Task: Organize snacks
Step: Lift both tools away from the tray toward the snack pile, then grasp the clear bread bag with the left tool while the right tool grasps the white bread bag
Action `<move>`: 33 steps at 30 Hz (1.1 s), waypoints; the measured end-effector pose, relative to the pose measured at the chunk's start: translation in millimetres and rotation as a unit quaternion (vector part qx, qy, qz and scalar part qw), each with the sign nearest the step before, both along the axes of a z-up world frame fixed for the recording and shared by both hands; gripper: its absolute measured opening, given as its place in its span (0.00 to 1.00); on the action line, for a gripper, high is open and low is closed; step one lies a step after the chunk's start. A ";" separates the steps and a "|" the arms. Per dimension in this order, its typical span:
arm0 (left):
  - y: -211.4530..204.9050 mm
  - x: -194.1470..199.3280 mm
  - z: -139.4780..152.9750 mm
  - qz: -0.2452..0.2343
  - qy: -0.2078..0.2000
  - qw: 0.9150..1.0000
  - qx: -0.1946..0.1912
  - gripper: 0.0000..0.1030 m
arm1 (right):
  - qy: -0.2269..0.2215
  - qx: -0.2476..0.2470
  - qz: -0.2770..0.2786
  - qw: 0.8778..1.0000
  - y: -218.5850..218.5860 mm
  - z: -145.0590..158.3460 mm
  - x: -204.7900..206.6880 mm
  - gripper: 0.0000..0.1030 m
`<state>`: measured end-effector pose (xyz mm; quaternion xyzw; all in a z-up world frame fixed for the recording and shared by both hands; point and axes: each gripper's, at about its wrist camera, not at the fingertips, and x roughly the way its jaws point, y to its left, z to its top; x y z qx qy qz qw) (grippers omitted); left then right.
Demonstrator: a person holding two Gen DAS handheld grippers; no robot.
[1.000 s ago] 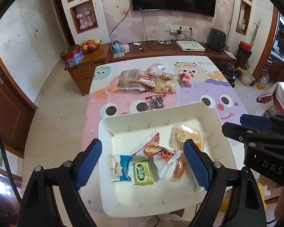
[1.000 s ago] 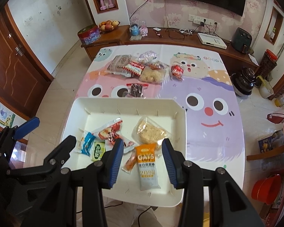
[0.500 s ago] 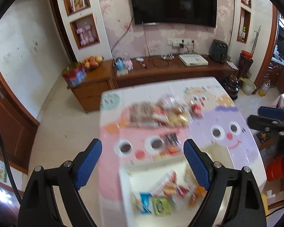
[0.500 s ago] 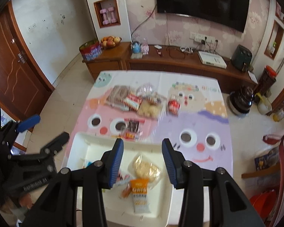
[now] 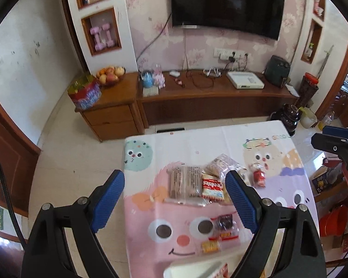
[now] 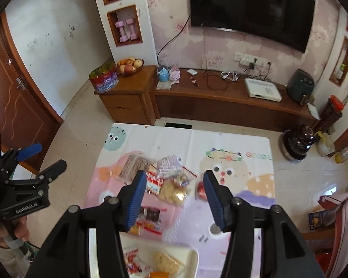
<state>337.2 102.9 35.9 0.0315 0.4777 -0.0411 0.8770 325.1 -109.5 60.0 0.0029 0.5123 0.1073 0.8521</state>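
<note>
A pile of snack packets lies in the middle of the cartoon tablecloth (image 5: 150, 162): a brown wafer pack (image 5: 185, 184), a red-and-white cookie packet (image 5: 212, 186), a clear bag (image 5: 220, 166) and a small red packet (image 5: 257, 177). A dark packet (image 5: 225, 223) lies nearer. My left gripper (image 5: 176, 199) hangs open above the pile, empty. My right gripper (image 6: 174, 202) is above the yellow puffs bag (image 6: 174, 191) and the red packet (image 6: 200, 190); its jaws are opening with nothing held. The white tray (image 6: 192, 261) with several snacks shows at the bottom edge.
Behind the table stand a long wooden cabinet (image 5: 208, 95) with a fruit bowl (image 5: 109, 75), a tin (image 5: 85, 93) and cables, and above it a wall TV (image 5: 227, 4). A dark pot (image 6: 298, 142) sits on the floor at the right. A hand holds the left gripper (image 6: 44, 158).
Both grippers have moved from over the tray toward the far snack pile, so the tray has slid to the bottom edge. The right jaws stand wider than before.
</note>
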 end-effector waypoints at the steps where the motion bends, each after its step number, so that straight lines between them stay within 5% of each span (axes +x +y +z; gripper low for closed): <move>1: 0.7 14.1 -15.1 0.002 0.015 1.000 -0.003 0.86 | 0.009 0.004 0.000 1.000 2.4 -9.5 11.2 0.52; 9: -1.6 82.6 -148.1 0.011 0.119 0.993 -0.021 0.86 | 0.123 0.039 -0.011 0.992 21.2 -138.4 94.3 0.53; 15: -0.8 107.6 -220.6 0.034 0.181 0.981 -0.056 0.86 | 0.177 0.039 -0.013 0.983 36.3 -210.5 121.3 0.53; 21: -13.6 111.6 -257.6 0.021 0.205 0.977 -0.048 0.86 | 0.210 0.025 -0.008 0.977 49.7 -253.9 131.2 0.53; 33: -22.2 108.6 -295.4 0.030 0.229 0.972 -0.042 0.85 | 0.238 0.014 0.000 0.971 58.6 -284.5 125.7 0.57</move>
